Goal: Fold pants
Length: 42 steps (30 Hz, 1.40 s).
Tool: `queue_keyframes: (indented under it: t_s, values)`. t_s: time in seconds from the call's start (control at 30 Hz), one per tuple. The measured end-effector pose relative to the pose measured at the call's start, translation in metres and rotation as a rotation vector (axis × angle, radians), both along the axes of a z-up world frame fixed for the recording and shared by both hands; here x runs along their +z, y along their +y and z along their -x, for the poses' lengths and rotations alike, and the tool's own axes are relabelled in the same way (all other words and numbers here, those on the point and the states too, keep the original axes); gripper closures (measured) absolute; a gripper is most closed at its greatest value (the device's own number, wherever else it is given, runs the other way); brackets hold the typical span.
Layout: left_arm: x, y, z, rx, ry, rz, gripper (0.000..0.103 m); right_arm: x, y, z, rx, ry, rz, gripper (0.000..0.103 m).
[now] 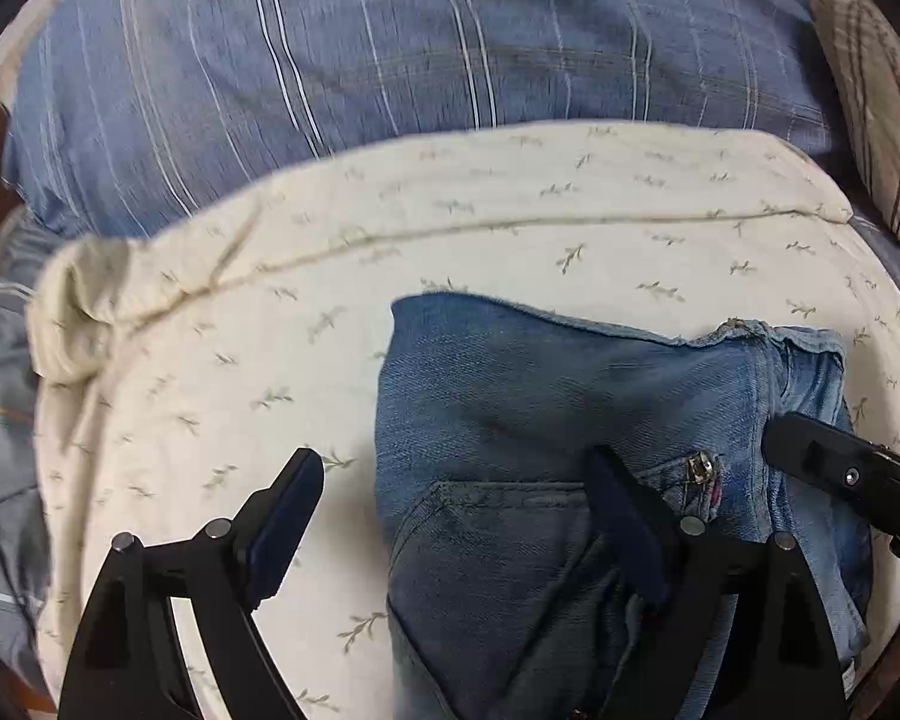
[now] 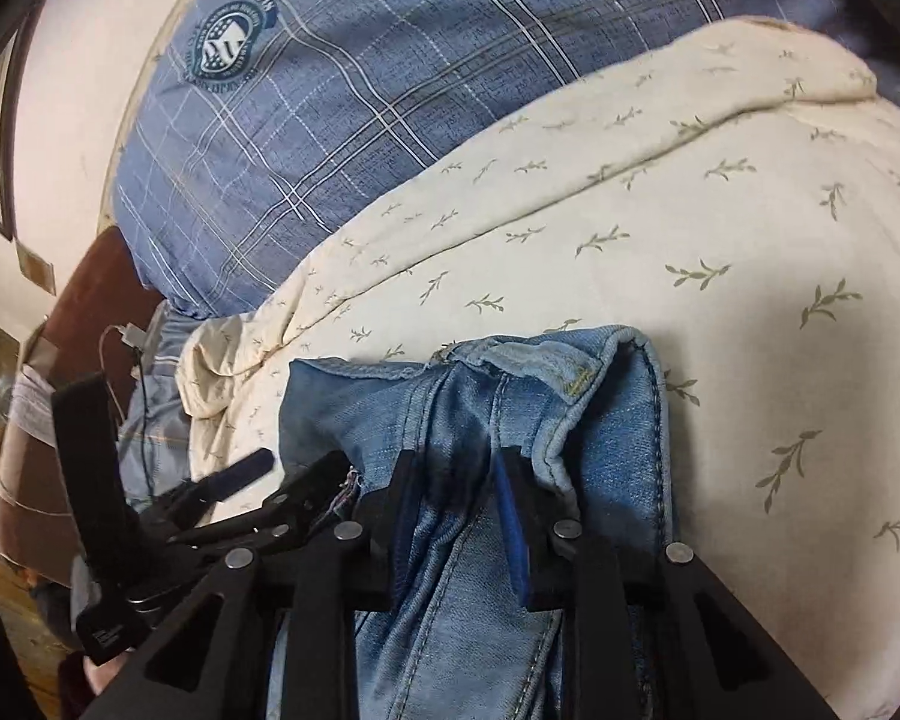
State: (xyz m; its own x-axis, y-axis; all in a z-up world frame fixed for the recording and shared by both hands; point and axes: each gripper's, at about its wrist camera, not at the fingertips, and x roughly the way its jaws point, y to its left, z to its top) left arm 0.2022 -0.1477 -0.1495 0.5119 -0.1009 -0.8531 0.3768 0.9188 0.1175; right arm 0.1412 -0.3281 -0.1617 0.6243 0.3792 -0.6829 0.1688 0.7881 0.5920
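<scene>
The blue denim pants lie folded in a thick stack on a cream leaf-print blanket. My left gripper is open over the stack's left edge: its left finger is above the blanket, its right finger rests on the denim by a back pocket. In the right wrist view my right gripper is shut on a bunched fold of the pants near the waistband. The right gripper also shows in the left wrist view, at the stack's right side.
A blue plaid duvet lies behind the blanket. A striped pillow sits at the far right. To the left of the bed are a brown headboard, a charging cable and a pale wall.
</scene>
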Motion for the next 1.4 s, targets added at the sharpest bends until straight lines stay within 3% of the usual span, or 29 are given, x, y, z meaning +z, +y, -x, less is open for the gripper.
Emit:
queue_keyframes:
  t_s: [0.13,0.3,0.43,0.57,0.7,0.77,0.83,0.97,1.07,1.1,1.17,1.2,1.4]
  values:
    - [0.023,0.023,0.024,0.028,-0.033,0.066,0.014,0.016,0.002,0.030,-0.027,-0.049,0.006,0.072]
    - [0.056,0.048,0.065,0.022,-0.154,0.084,0.014,0.040,0.032,0.077,0.063,-0.143,0.114,0.072]
    - [0.067,0.061,0.094,0.016,-0.205,0.114,0.014,0.047,0.047,0.102,0.091,-0.165,0.142,0.072]
    - [0.053,0.066,0.103,0.022,-0.190,0.098,0.014,0.038,0.060,0.110,0.107,-0.115,0.161,0.072]
    - [0.011,0.067,0.096,0.033,-0.102,0.024,0.013,0.016,0.070,0.105,0.122,-0.026,0.218,0.072]
    - [0.002,0.076,0.095,0.061,-0.072,0.056,0.013,0.011,0.068,0.104,0.113,-0.014,0.207,0.072]
    - [0.013,0.083,0.099,0.067,-0.090,0.086,0.013,0.022,0.067,0.108,0.114,-0.032,0.205,0.072]
    - [0.054,0.087,0.113,0.077,-0.219,0.096,0.013,0.054,0.061,0.123,0.093,-0.131,0.190,0.072]
    - [0.084,0.092,0.130,0.092,-0.305,0.126,0.009,0.080,0.065,0.137,0.066,-0.214,0.248,0.069]
    - [0.091,0.093,0.134,0.096,-0.327,0.129,0.008,0.087,0.068,0.141,0.055,-0.235,0.283,0.064]
    - [0.105,0.095,0.143,0.106,-0.364,0.139,0.008,0.101,0.072,0.151,0.014,-0.278,0.349,0.044]
    - [0.112,0.097,0.149,0.109,-0.380,0.148,0.008,0.107,0.074,0.157,-0.010,-0.301,0.373,0.040]
    - [0.136,0.107,0.167,0.138,-0.460,0.156,0.008,0.133,0.089,0.172,-0.031,-0.346,0.484,0.040]
